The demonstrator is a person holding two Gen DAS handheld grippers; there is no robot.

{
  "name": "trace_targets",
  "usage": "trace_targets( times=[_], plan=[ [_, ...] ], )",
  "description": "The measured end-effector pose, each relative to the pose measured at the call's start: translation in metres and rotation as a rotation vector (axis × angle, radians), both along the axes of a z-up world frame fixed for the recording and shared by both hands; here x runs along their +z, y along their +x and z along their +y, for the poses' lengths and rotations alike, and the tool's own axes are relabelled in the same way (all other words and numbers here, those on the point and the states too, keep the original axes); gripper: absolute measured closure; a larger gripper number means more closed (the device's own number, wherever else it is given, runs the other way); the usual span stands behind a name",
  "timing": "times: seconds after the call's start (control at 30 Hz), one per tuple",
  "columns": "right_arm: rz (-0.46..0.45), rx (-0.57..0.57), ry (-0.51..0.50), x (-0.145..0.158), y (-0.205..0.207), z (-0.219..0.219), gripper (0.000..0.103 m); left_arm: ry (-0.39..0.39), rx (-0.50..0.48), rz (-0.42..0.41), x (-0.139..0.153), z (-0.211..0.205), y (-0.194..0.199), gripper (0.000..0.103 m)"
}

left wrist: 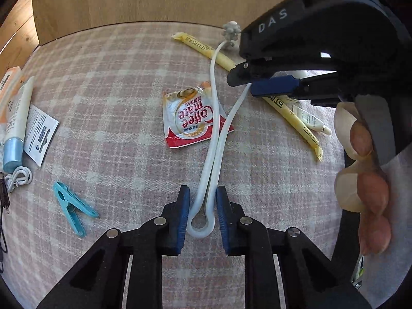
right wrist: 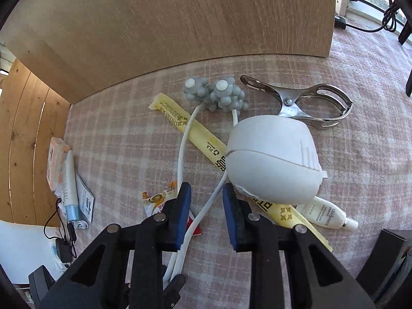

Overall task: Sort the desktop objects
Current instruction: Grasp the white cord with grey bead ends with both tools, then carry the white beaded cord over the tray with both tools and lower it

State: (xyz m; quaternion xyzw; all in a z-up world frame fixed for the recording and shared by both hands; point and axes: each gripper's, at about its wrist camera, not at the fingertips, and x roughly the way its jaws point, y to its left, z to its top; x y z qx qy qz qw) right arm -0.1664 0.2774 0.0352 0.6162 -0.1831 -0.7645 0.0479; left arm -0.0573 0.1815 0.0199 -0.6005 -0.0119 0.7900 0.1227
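A white cord (left wrist: 206, 190) lies folded double on the checked cloth (left wrist: 103, 90), and its two ends carry grey knobbly balls (right wrist: 216, 96). My left gripper (left wrist: 203, 189) points down at the fold, with its blue pads touching both sides of the loop. My right gripper (right wrist: 206, 188) points down further along the cord (right wrist: 207, 206). One strand runs slantwise between its pads with gaps on both sides, so it is open. In the left wrist view the right gripper (left wrist: 244, 82) comes in from the upper right, held by a person's fingers (left wrist: 365, 180).
A Coffee mate sachet (left wrist: 190, 118) lies under the cord. Yellow stick sachets (left wrist: 296, 121), a white domed mask (right wrist: 273, 159), a metal clip (right wrist: 296, 103) and a small white tube (right wrist: 327, 216) crowd the right. A blue peg (left wrist: 72, 206) and a blue-capped tube (left wrist: 18, 121) lie left. A wooden board (right wrist: 180, 25) stands behind.
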Motion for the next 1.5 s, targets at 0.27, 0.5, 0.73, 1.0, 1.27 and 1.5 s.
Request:
trace_targets(
  times=[0.27, 0.5, 0.73, 1.0, 1.27, 1.5],
  plan=[
    [0.011, -0.024, -0.064, -0.01, -0.006, 0.006, 0.094, 0.023, -0.003, 0.017, -0.001, 0.0, 0.005, 0.087],
    [0.039, -0.019, -0.129, 0.001, 0.003, 0.007, 0.096, 0.089, 0.031, -0.002, 0.001, -0.014, 0.015, 0.088],
    [0.088, 0.002, -0.151, 0.027, 0.016, 0.003, 0.096, 0.145, 0.042, 0.018, 0.022, -0.016, 0.032, 0.088],
    [0.128, -0.006, -0.16, 0.063, 0.052, 0.03, 0.096, 0.172, -0.021, 0.062, 0.056, 0.008, 0.067, 0.088],
    [0.158, -0.084, -0.147, 0.093, 0.127, 0.091, 0.096, 0.191, -0.178, 0.075, 0.078, 0.068, 0.122, 0.088],
    [0.161, -0.203, -0.118, 0.099, 0.205, 0.158, 0.096, 0.209, -0.335, 0.055, 0.085, 0.127, 0.17, 0.088]
  ],
)
